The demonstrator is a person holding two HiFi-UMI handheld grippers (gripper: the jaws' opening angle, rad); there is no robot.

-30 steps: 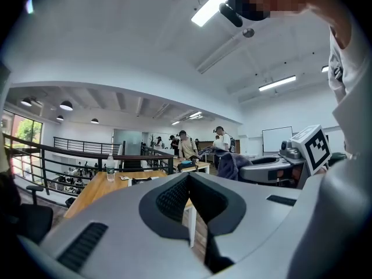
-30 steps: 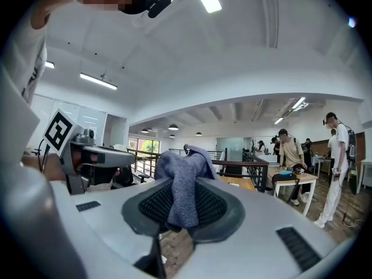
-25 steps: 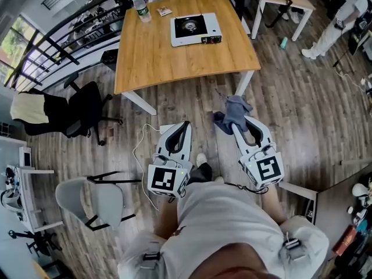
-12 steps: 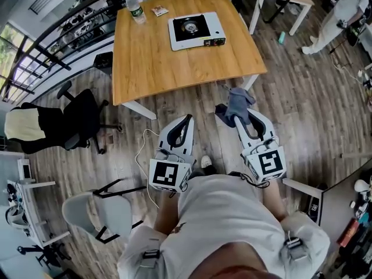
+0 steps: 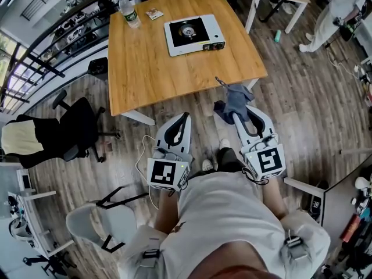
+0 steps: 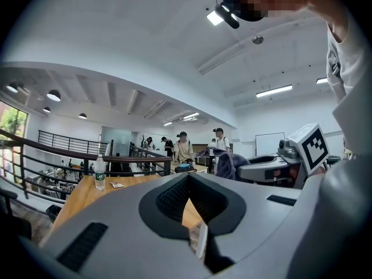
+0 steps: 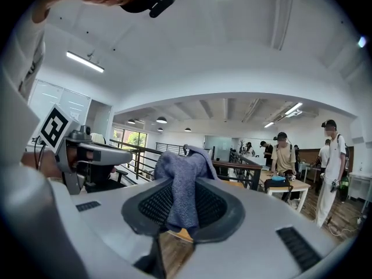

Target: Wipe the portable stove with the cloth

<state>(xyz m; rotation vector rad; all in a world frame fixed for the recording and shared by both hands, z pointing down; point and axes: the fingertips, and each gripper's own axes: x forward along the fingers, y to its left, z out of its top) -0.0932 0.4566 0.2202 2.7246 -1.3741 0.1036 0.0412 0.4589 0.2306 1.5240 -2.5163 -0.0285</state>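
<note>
The portable stove (image 5: 193, 34) sits far across the wooden table (image 5: 145, 68), well apart from the blue-grey cloth (image 5: 235, 100) pinched in the right gripper (image 5: 237, 114), the left gripper (image 5: 185, 117) closed on nothing; the bunched cloth might snag on the burner and pull free.

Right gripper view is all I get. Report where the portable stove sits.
Observer: The portable stove sits on the wooden table, toward its far side.
Operator: Give me the left claw's state.
Observer: The left claw is shut, with nothing held in it.
Operator: Name what else is on that table.
Observer: A water bottle and a small packet stand near the far left corner.
</note>
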